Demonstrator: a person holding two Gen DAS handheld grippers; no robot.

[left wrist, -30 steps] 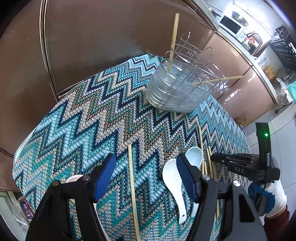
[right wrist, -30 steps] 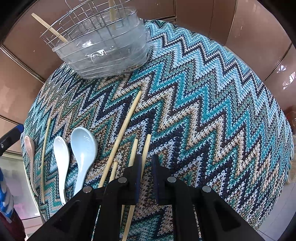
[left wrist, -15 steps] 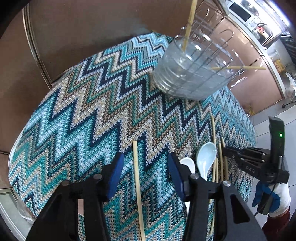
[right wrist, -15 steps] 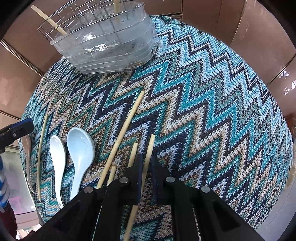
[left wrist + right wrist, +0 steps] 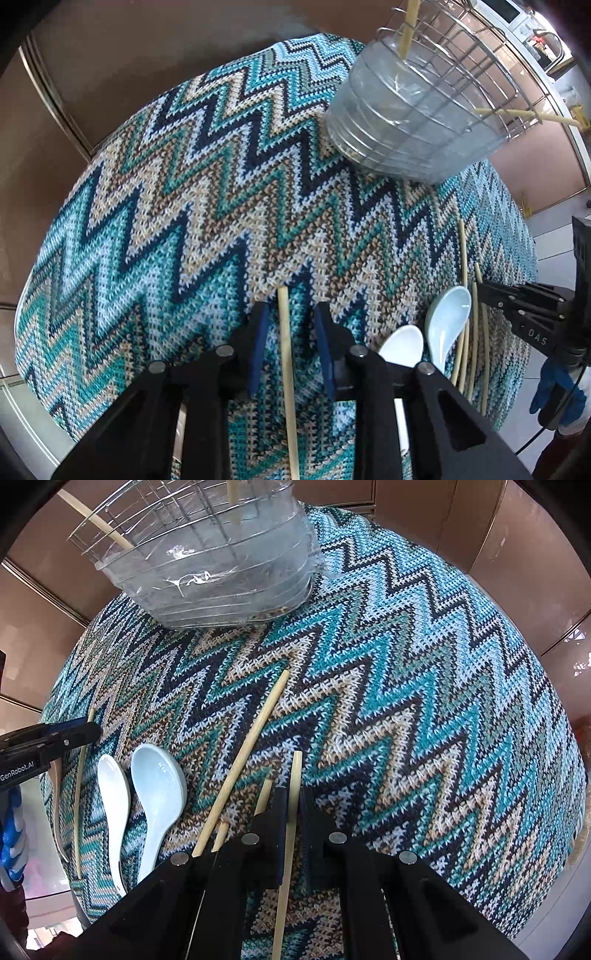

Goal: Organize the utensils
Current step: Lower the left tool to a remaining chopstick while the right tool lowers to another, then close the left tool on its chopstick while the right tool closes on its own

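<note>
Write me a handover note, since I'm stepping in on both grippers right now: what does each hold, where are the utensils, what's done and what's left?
Left gripper: open, straddling a lone chopstick lying on the zigzag cloth, not yet clamped.
Right gripper: shut on a chopstick.
Done: two chopsticks already stand in the wire basket at the far edge.
Left on the cloth: white spoon, pale blue spoon, and the loose chopsticks beside them; a further utensil at the near left edge is partly hidden.
</note>
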